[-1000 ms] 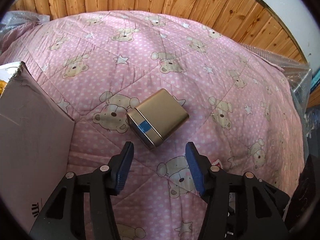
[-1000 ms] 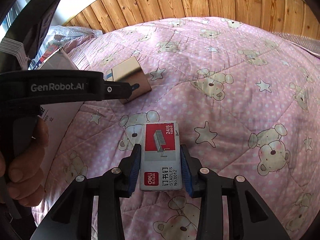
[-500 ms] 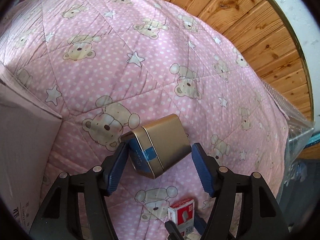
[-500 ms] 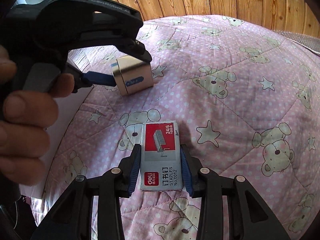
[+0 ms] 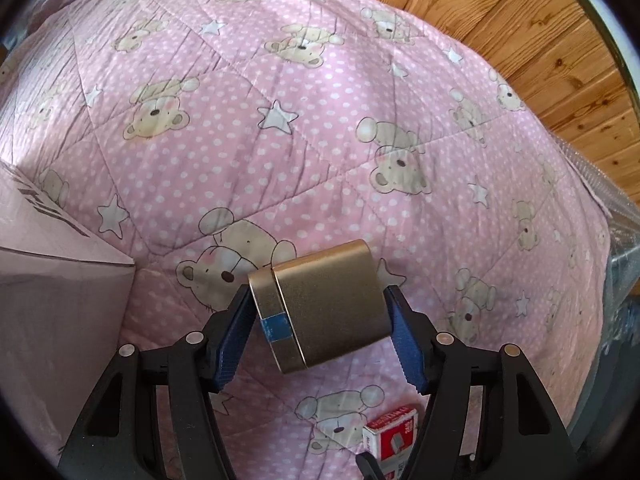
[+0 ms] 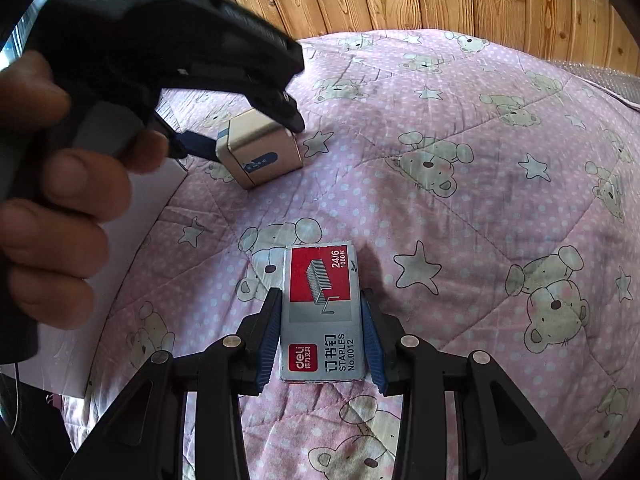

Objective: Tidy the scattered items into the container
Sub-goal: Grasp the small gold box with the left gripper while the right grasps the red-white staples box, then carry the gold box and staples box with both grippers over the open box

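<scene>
Because the gold rounded-corner metal tin (image 5: 328, 304), lower centre on the pink bear-print quilt (image 5: 280, 120), looks rigid and slick, I'd grip its flat sides; the left gripper (image 5: 320, 340) straddles it fully spread, unclamped. Lower centre of its own view, the right gripper (image 6: 322, 336) clamps the red-and-grey cardboard staples box (image 6: 322, 312).

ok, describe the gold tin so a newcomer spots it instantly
On the pink bear-print quilt, beside the cardboard box, lies a gold metal tin between the left gripper's open fingers. Unlike the red-and-grey staples box, it has rounded corners and a blue tape strip.

Gold tin (image 5: 328, 304) on its side, staples box (image 6: 322, 316) flat, cardboard box (image 5: 52, 300) alongside
</scene>
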A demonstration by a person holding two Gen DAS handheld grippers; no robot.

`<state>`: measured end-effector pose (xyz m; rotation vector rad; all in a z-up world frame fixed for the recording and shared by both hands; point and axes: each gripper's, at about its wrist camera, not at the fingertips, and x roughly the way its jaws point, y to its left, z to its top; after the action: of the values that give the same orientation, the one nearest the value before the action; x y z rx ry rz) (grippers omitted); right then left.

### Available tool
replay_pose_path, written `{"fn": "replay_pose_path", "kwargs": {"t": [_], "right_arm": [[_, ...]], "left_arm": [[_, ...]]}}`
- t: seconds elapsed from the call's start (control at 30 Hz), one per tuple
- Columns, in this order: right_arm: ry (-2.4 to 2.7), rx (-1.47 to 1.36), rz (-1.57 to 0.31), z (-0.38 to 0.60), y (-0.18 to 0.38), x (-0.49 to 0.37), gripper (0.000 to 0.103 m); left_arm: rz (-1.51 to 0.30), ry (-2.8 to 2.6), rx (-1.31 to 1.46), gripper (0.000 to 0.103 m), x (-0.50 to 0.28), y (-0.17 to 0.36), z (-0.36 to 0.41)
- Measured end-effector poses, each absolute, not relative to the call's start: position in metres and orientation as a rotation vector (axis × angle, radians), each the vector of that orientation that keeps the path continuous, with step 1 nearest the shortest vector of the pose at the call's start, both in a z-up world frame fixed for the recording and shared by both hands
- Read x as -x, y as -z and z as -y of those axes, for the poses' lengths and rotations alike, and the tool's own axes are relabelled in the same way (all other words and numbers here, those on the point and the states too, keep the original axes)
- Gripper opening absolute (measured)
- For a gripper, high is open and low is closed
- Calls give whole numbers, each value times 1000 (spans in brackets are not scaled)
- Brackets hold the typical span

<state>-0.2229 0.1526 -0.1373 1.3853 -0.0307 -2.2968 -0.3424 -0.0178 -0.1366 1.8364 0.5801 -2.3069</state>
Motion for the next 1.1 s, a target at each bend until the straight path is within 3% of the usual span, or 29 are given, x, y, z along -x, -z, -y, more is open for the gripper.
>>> {"fn": "replay_pose_path", "kwargs": {"t": [0.1,0.63,1.1], "right_arm": [[2297,-1383,26,-153,137,223,39],[2279,-1351,147,-146,107,208,39],[2270,-1307,144,-131,80,139,39]], "left_arm": [[-549,2336,-1805,52,336,136,24],[-384,2640,-1696,52,255,54,4],[-529,2762,-1706,52,153,17,30]]}}
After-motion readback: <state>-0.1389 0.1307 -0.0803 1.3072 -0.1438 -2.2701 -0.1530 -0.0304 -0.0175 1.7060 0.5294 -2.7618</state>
